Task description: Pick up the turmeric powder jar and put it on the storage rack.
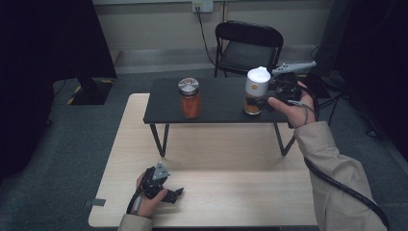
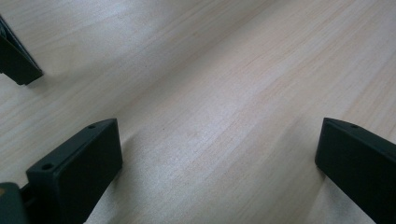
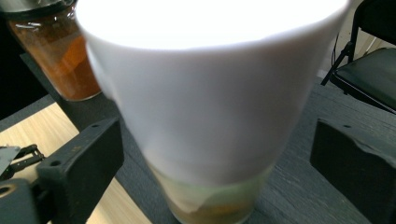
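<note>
Right gripper [image 3: 215,168]: jaws spread wide, one on each side of the white-topped jar, with a gap showing between each pad and the jar wall; nothing clamped.
White-topped jar [image 1: 256,90]: upright between the right gripper's jaws, at the right end of the black shelf; tall white cap over a clear base with brownish contents.
Right hand [image 1: 292,105]: holds its gripper level at shelf height, jaws pointing left toward the jar.
Black shelf [image 1: 211,115]: low dark board on thin legs, standing on the far part of the wooden table.
Orange jar [image 1: 190,98]: upright on the shelf, left of the white-topped jar and well apart from it; silver lid.
Left gripper [image 2: 219,163]: jaws wide apart, empty, low over the wooden table [image 1: 231,192] at its near edge.
Chair [image 1: 248,45]: black, behind the shelf.
</note>
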Action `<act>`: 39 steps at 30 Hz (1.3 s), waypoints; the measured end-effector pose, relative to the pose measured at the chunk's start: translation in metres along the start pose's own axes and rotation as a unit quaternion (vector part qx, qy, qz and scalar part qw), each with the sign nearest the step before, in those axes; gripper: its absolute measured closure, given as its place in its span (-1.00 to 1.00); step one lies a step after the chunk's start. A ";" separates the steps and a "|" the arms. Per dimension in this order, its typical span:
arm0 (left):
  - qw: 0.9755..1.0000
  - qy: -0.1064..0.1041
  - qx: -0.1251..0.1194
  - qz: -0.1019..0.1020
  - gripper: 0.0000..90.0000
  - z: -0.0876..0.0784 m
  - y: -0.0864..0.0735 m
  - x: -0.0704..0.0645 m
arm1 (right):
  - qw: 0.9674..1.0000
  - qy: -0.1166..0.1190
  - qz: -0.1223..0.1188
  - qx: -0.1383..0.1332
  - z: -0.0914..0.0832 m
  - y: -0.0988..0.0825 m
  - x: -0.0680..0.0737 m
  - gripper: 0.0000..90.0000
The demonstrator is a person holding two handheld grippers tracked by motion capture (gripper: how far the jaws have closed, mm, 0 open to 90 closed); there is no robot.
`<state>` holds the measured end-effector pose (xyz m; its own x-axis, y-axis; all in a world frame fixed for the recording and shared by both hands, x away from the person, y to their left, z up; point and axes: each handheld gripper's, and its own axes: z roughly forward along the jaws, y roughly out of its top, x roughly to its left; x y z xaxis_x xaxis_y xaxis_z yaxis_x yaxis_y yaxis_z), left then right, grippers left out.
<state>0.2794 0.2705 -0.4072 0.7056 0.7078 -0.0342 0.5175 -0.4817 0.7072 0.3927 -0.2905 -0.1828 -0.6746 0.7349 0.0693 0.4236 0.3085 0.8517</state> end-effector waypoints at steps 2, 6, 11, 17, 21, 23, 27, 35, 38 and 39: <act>1.000 0.000 0.000 0.000 -1.00 0.000 0.000 0.000 | 1.000 0.000 0.005 0.000 -0.003 -0.001 0.000 -0.99; 1.000 0.000 0.000 0.000 -1.00 0.000 0.000 0.000 | 1.000 0.000 0.004 0.000 -0.008 -0.005 0.000 -0.99; 1.000 0.000 0.000 0.000 -1.00 0.000 0.000 0.000 | 1.000 -0.005 -0.003 0.003 -0.013 -0.009 0.003 -0.99; 1.000 0.000 0.000 0.000 -1.00 0.000 0.000 0.000 | 1.000 -0.011 -0.013 0.000 -0.020 -0.015 0.010 -0.99; 1.000 0.000 0.000 0.000 -1.00 0.000 0.000 0.000 | 1.000 -0.008 -0.017 0.000 -0.025 -0.019 0.014 -0.99; 1.000 0.000 0.000 0.000 -1.00 0.000 0.000 0.000 | 1.000 -0.008 -0.016 0.000 -0.027 -0.021 0.015 -0.99; 1.000 0.000 0.000 0.000 -1.00 0.000 0.000 0.000 | 1.000 -0.006 -0.016 -0.003 -0.031 -0.028 0.016 -0.99; 1.000 0.000 0.000 0.000 -1.00 0.000 0.000 0.000 | 1.000 0.002 -0.013 -0.007 -0.038 -0.043 0.018 -0.99; 1.000 0.000 0.000 0.000 -1.00 0.000 0.000 0.000 | 1.000 0.006 -0.015 -0.008 -0.041 -0.048 0.020 -0.99; 1.000 0.000 0.000 0.000 -1.00 0.000 0.000 0.000 | 1.000 0.004 -0.017 -0.008 -0.041 -0.049 0.021 -1.00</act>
<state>0.2794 0.2705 -0.4073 0.7055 0.7079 -0.0342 0.5174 -0.4815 0.7074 0.3329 -0.3150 -0.2014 -0.6933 0.7193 0.0454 0.3909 0.3223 0.8622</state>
